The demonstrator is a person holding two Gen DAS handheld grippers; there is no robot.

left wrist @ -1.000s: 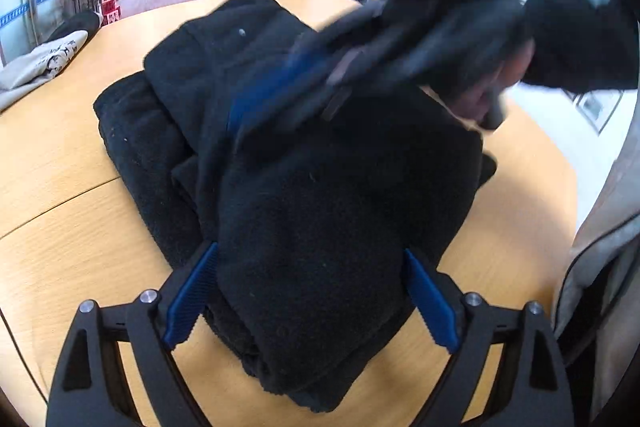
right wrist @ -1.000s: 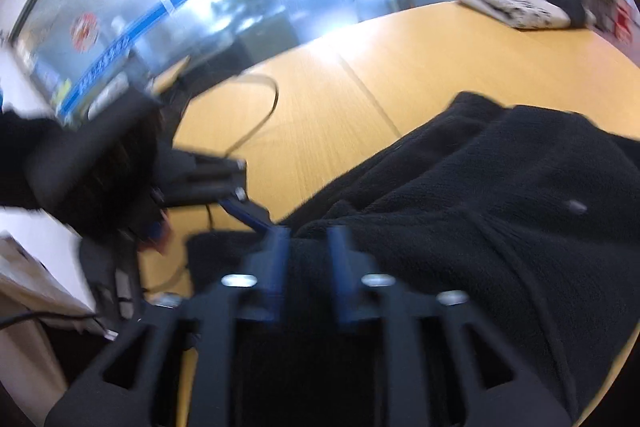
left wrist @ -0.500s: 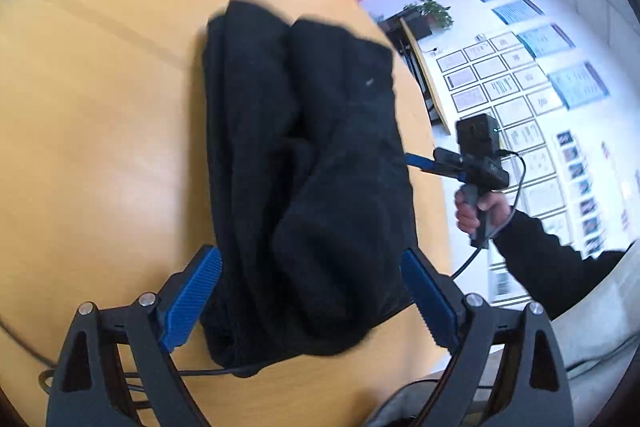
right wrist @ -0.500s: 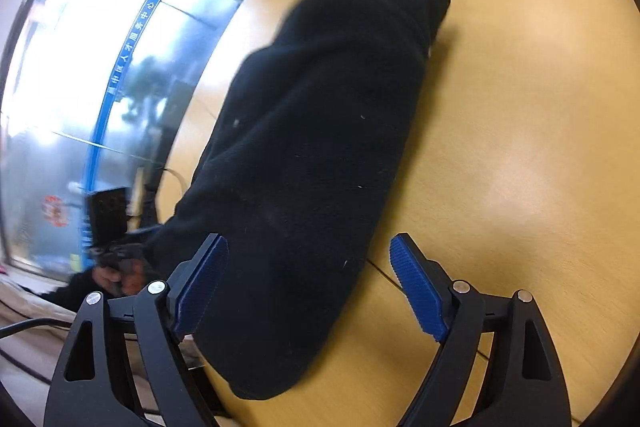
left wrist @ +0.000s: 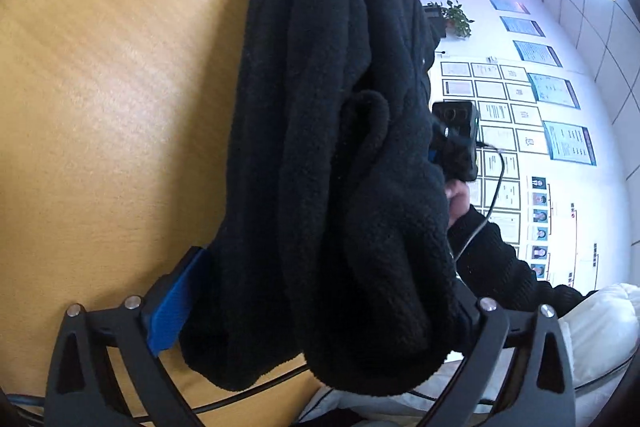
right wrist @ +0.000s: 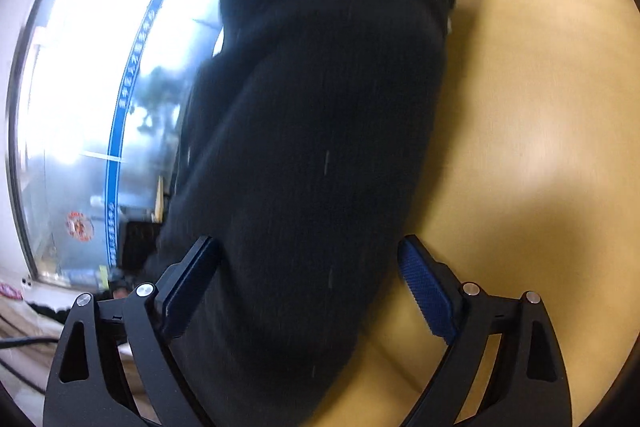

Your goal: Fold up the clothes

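Black fleece bundle (left wrist: 320,167) lay between both tongs' opening jaws, unpinched; layers could slump toward six o'clock.

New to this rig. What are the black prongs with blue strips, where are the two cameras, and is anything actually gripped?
No robot here: a person holds hand-operated tongs in each hand, with a fisheye camera on each looking along its two fingers. The blue strips are the finger pads.

Left-camera view: the left tongs straddle one end of a folded black fleece garment lying on a wooden table. Beyond it you see the person's other hand holding the right tongs.

Right-camera view: the right tongs straddle the other end of the fleece.

Both sets of jaws are opening; cloth sits between them, but no firm grip shows.
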